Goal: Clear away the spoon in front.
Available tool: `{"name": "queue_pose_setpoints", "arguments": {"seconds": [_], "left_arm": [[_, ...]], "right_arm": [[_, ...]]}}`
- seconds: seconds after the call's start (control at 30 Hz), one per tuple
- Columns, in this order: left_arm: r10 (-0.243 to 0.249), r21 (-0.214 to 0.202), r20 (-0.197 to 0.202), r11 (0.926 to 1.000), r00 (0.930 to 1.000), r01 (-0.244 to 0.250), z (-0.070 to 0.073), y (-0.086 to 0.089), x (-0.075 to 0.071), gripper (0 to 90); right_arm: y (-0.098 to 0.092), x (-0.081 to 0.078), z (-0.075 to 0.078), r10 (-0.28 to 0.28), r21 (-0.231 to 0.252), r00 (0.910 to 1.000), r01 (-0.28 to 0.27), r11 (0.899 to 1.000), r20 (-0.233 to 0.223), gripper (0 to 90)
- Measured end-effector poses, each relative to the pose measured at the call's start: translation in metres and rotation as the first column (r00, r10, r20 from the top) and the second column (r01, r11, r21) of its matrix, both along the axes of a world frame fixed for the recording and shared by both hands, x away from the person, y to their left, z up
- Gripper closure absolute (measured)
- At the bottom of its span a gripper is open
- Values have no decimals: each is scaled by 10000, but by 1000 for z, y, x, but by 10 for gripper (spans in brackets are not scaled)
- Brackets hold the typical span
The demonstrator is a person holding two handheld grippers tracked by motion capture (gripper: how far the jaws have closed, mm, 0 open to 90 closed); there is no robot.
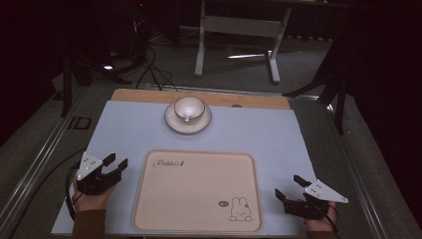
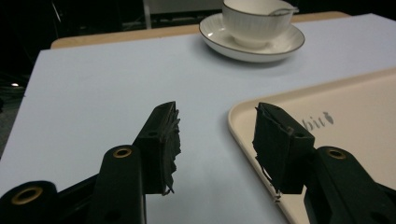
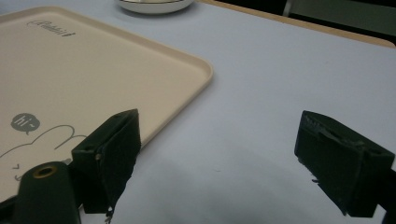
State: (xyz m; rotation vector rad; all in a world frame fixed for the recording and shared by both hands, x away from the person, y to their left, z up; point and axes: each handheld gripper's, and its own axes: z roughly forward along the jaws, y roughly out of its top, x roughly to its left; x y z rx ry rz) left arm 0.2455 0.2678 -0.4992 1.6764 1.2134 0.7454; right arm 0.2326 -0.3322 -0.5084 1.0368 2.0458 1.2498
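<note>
So the bench (image 1: pixel 129 129) has a pale blue-grey mat over it, with a strip of bare wood showing along the far edge. Sitting in the near middle is a cream tray (image 1: pixel 196 191), rounded corners, with some script lettering at its far left corner and a little rabbit drawing plus a "hi~" bubble near its right front corner. Nothing on the tray itself.

Beyond the tray, toward the far edge of the mat, there's a white cup (image 1: pixel 189 107) on a saucer (image 1: pixel 174 122), both with a thin dark rim. A spoon (image 1: pixel 187 117) sits in the cup, handle leaning over the near side.

The left tongs (image 1: pixel 115 161) sit just off the tray's left edge, held in a hand (image 1: pixel 92 196) with a brown sleeve behind it. Jaws are spread apart with nothing between them; in the left gripper view one jaw is over the mat and the other hangs over the tray's rim.

The right tongs (image 1: pixel 290 187) are just off the tray's right edge, also gaping wide and holding nothing. In the right gripper view the tray corner lies beside one jaw, bare mat under the other.
</note>
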Motion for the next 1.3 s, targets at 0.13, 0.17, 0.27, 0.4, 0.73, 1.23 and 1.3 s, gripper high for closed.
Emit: {"name": "queue_pose_setpoints", "arguments": {"seconds": [0.13,0.17,0.27,0.4,0.73,1.23,1.3], "left_arm": [[101,-6,-225,9999,9997,-101,-1,-3,2,461],[135,4,-232,9999,9996,-135,-1,-4,2,461],[108,-15,-282,9999,9995,-108,0,-6,2,451],[29,-130,-387,9999,9992,-34,1,-7,3,450],[-43,-155,122,9999,9999,45,17,-7,2,478],[40,196,347,9998,9994,-46,35,-17,13,457],[-13,217,373,9998,9993,4,38,-18,16,451]], "right_arm": [[1,0,0,2,-51,10000,-2,10000,24,143],[1,0,0,1,-89,10000,0,10000,23,143],[1,-1,0,20,-154,10000,-19,9999,33,143],[1,-2,0,10,-185,10000,-8,9998,68,143],[1,0,-2,119,-114,9999,-120,9999,-67,142],[1,2,-2,79,-124,10000,-79,9999,-34,142],[1,2,-2,69,-114,10000,-69,9999,-44,142]]}}
